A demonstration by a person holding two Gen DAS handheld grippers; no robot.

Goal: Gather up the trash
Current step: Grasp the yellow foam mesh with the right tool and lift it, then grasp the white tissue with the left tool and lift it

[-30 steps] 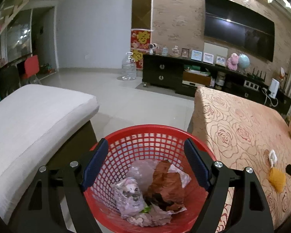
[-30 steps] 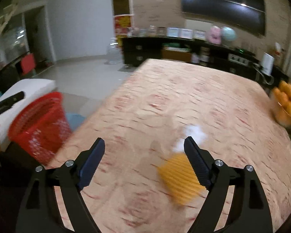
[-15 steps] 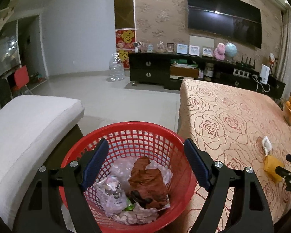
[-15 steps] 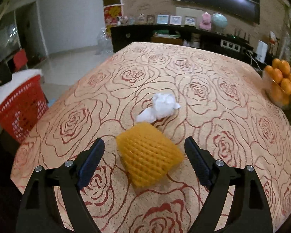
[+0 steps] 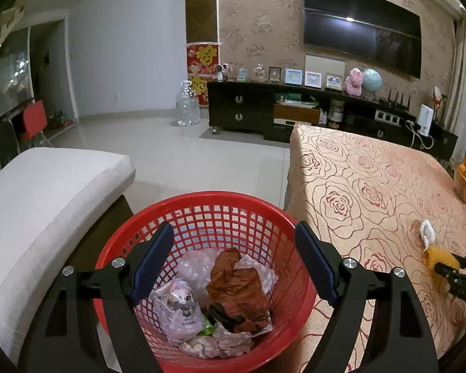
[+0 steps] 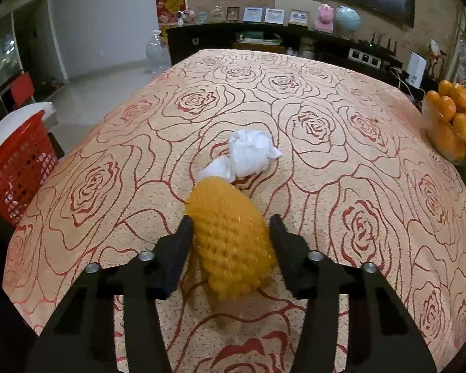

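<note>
Your right gripper (image 6: 230, 230) has just been closing; its jaws now pinch the yellow foam fruit net (image 6: 230, 236) on the rose-patterned tablecloth (image 6: 341, 99), long axis running away from you. A crumpled white tissue (image 6: 248, 152) touches its far end. The red basket (image 5: 208, 205) lies left, off the table's edge, straddled by your left gripper (image 5: 233, 261), jaws apart.

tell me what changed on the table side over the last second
The right tool came down over the yellow foam net and its jaws have just been closing; they now pinch the net between them, still on the tablecloth. The white tissue stayed put behind it. The left tool stays open over the red basket.
</note>
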